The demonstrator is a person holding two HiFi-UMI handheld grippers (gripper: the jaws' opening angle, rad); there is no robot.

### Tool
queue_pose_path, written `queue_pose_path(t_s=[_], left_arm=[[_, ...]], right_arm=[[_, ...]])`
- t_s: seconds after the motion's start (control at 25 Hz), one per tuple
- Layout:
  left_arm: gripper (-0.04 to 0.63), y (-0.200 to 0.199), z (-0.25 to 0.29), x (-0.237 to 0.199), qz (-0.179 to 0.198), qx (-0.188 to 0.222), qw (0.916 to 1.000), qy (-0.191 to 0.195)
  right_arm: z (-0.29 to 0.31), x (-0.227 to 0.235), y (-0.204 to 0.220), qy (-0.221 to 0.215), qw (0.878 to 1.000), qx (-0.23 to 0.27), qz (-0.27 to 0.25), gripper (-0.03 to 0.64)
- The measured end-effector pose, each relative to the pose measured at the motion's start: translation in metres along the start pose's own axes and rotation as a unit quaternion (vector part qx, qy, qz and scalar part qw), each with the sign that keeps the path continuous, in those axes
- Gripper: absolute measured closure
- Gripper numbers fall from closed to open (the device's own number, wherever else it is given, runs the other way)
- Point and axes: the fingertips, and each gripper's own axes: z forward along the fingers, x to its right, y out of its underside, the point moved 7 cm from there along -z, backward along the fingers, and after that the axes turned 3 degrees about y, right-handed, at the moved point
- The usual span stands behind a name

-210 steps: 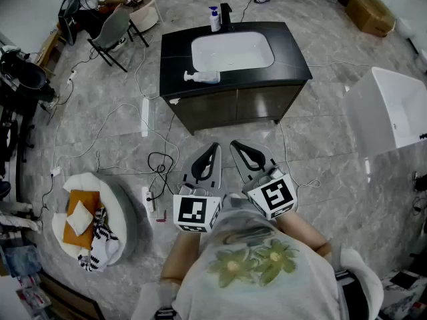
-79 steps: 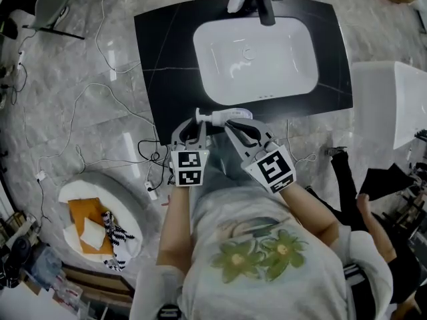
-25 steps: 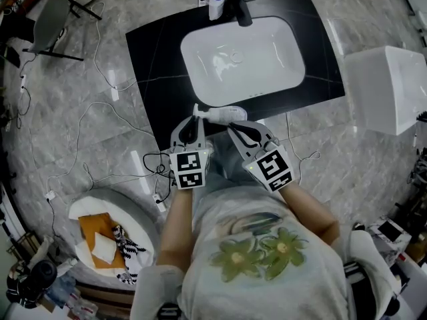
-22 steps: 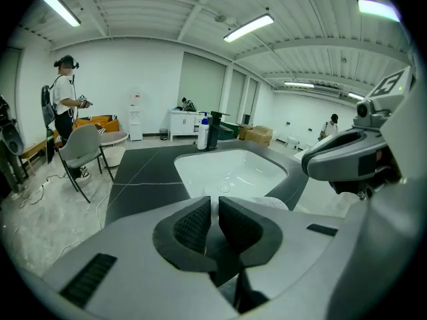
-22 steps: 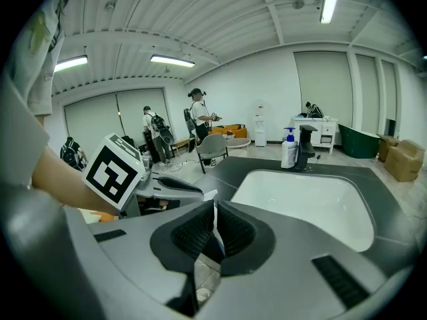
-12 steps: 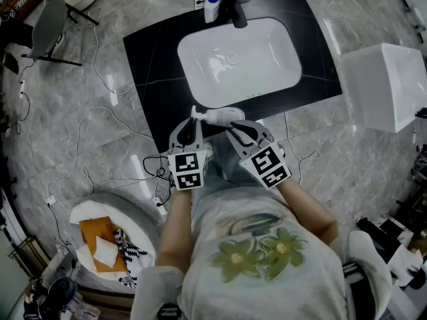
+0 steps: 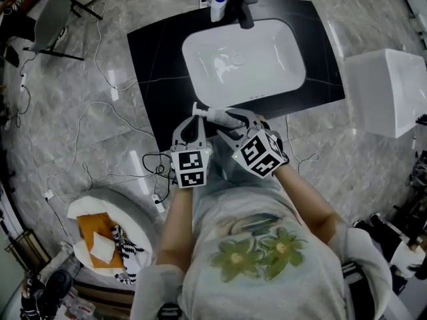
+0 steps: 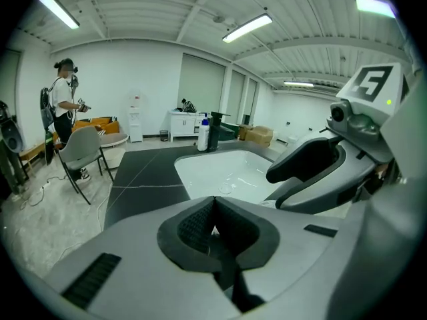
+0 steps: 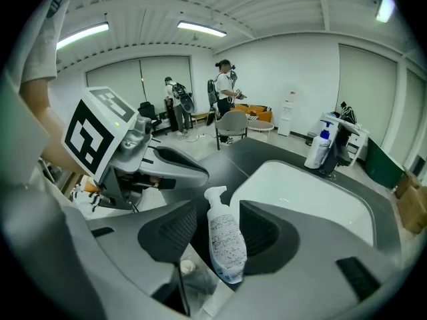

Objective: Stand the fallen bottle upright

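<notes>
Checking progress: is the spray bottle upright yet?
No, tipped: the spray bottle lies on its side on the black countertop, nozzle leftward in the head view.

Both forearms reach forward from the torso, side by side. The left gripper (image 8: 213,213) points slantwise down, its fingers pressed together with nothing between them. The right gripper (image 7: 239,121), just beside it, is rolled so that its marker cube (image 7: 259,155) sits tilted. Its fingers have just been opening and stand wide apart, with a spray bottle (image 9: 225,240) lying between them, clear of both.
</notes>
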Motion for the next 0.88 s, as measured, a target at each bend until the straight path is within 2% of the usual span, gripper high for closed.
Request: queue_pose_path(t_s=[0.32,0.56,0.8,0.88], left_arm=[[0.578,0.010,0.001,-0.015,-0.043,-0.019,0.9989,-0.006],[0.578,0.020,0.008,-0.024,-0.054,-0.039,0.9977,-0.009],[0.572,0.029,0.017,-0.028,-0.064,-0.061,0.9960,0.010],[0.530,0.031,0.021,-0.028,-0.062,-0.070,0.9953,0.026]], right_arm=[[0.017,-0.004,-0.002,-0.020,0.999,-0.022,-0.020,0.439],[0.029,-0.004,-0.003,-0.032,0.998,-0.034,-0.029,0.439],[0.039,-0.004,-0.007,-0.041,0.998,-0.041,-0.035,0.439],[0.043,-0.003,-0.008,-0.046,0.997,-0.045,-0.037,0.439]])
